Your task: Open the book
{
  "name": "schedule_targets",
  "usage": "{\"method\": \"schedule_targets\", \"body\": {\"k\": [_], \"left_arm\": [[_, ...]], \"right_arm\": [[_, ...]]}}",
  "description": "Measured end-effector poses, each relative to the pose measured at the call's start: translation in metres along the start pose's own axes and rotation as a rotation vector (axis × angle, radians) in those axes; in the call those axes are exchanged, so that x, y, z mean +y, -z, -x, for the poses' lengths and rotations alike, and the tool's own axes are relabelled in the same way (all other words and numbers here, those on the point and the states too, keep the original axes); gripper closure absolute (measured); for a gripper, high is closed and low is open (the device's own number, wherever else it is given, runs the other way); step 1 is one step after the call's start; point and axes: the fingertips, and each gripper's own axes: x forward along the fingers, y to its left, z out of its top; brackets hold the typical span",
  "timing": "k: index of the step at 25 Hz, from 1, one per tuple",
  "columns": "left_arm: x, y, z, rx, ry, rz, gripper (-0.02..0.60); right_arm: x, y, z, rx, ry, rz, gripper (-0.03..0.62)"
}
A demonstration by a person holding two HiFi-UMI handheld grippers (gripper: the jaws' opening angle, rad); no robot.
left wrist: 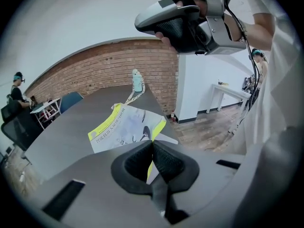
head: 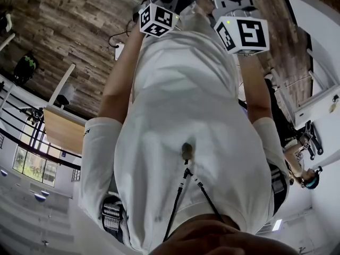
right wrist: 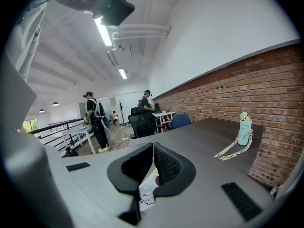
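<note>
Two hand-held grippers are working here, each carrying one marker cube, over one book. One bottle (left wrist: pixel 137 81) with one patterned strap (left wrist: pixel 128 98) is standing farther back on the dark grey bench (left wrist: pixel 66 141), near a brick wall (left wrist: pixel 118 70). Two people (right wrist: pixel 95 120) are standing far back in the room in the right gripper view.

In the head view both bare forearms are reaching away from the white-shirted body, side by side. The left cube (head: pixel 158 19) and the right cube (head: pixel 243 34) are sitting level with each other at the top of the picture.

The left hand-held gripper (left wrist: pixel 152 145) is pointing down toward the bench. Its jaws are pressing together on the thin yellow edge (left wrist: pixel 158 128) of the front cover, which is running straight down between the pads.

The right hand-held gripper (right wrist: pixel 153 148) is hanging in the air, up and to the side of the book, as the left gripper view shows. A bare forearm (left wrist: pixel 260 26) is coming in to it from the right. Its jaws are meeting at the tips. A bit of printed page is showing in the narrow gap below them, and from the left gripper view nothing is hanging from its tip.

The book (left wrist: pixel 118 129) is lying on the bench just beyond the left jaws, well in front of the bottle. Its cover is showing white and pale blue with a yellow-green band along the far left side. It is tilting up at the gripped edge, with a white page (left wrist: pixel 167 139) peeking out beneath.
</note>
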Motion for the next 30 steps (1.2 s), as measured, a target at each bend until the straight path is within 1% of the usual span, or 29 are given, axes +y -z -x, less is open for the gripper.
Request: {"method": "schedule_targets", "body": {"k": [4, 6, 9, 11, 15, 24, 30], "left_arm": [[0.006, -0.002, 0.013, -0.035, 0.000, 0.038, 0.557], [0.009, -0.001, 0.021, -0.058, 0.010, 0.085, 0.557], [0.015, 0.000, 0.032, -0.094, 0.024, 0.180, 0.557], [0.021, -0.002, 0.041, -0.113, 0.023, 0.210, 0.557], [0.032, 0.000, 0.052, -0.133, 0.012, 0.231, 0.557], [0.058, 0.014, 0.075, -0.146, -0.027, 0.257, 0.558], [0.075, 0.025, 0.087, -0.149, -0.039, 0.314, 0.557]], "right_arm": [[0.010, -0.002, -0.007, 0.002, -0.007, 0.005, 0.557], [0.015, -0.004, -0.009, 0.001, -0.008, 0.003, 0.557], [0.021, -0.009, -0.010, -0.002, -0.012, 0.011, 0.556], [0.025, -0.011, -0.012, -0.003, -0.017, 0.015, 0.557], [0.032, -0.013, -0.018, 0.001, -0.018, 0.022, 0.557], [0.054, -0.015, -0.035, 0.006, -0.028, 0.021, 0.556], [0.065, -0.017, -0.043, 0.009, -0.028, 0.017, 0.557]]}}
